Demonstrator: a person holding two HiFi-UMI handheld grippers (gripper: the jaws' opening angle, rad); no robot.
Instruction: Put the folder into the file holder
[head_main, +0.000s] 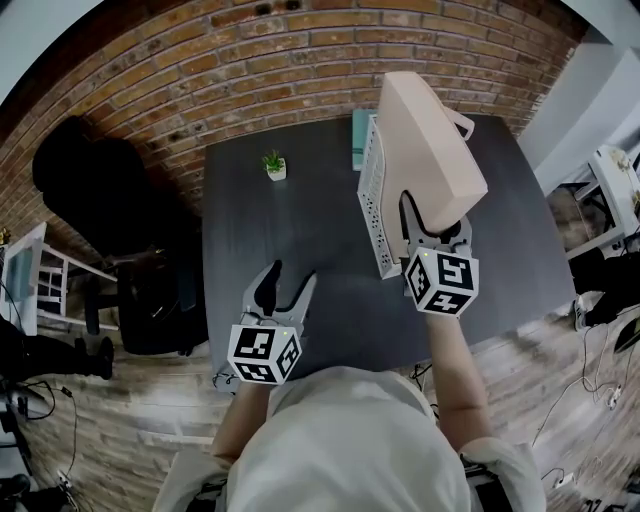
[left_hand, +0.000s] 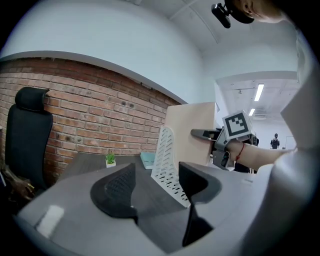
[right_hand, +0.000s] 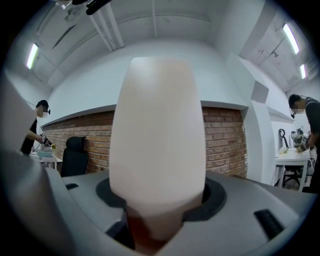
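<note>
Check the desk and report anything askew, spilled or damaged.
Nothing is spilled or damaged. The only thing off level is the folder, held tilted in the air by the right gripper next to the file holder, not in it. The file holder and the plant stand upright on the table.

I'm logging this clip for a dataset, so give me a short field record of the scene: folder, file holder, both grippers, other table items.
Folder: beige cardboard folder, lifted and tilted above the holder
File holder: white perforated file holder, upright on the dark grey table
Right gripper: shut on the folder's near edge
Left gripper: open, empty, over the table's near edge
Other items: small potted plant and teal flat object near the far edge
</note>
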